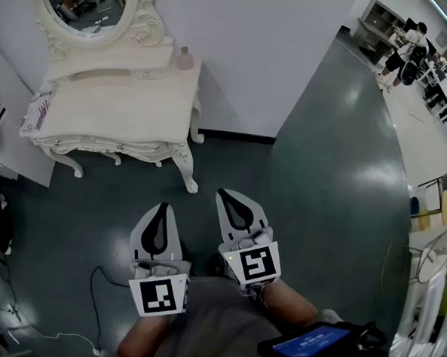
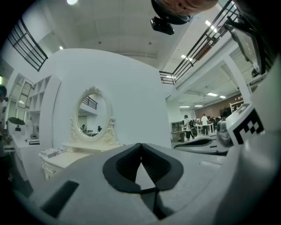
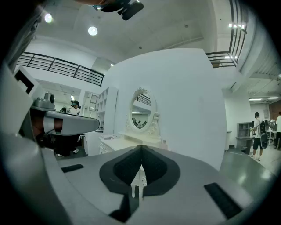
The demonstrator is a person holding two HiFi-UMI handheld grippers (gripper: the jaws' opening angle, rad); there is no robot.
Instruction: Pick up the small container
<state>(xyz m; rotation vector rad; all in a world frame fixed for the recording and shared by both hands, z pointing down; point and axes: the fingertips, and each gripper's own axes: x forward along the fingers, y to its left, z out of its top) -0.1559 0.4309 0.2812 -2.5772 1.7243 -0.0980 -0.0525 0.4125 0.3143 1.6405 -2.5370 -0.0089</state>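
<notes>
Pointing out level over the dark green floor (image 1: 321,180), the left gripper (image 1: 163,208) has its jaws pressed together, the dark pads meeting in a closed tip with nothing between them. The right gripper (image 1: 224,194) sits just beside it, reaching slightly higher in the head view, and its jaws are likewise closed and empty. Neither claw touches anything. Ahead of both and off to their left stands a white dressing table (image 1: 122,100) with carved legs, set against a white wall, with an oval mirror (image 1: 91,4) above its raised back shelf. The small container (image 1: 185,58), a pale pink bottle-like piece, stands upright at the right end of that shelf, just right of the mirror's carved frame. It is well apart from both grippers, with bare floor and the tabletop's front between them. A printed booklet (image 1: 37,113) lies at the table's left edge.
</notes>
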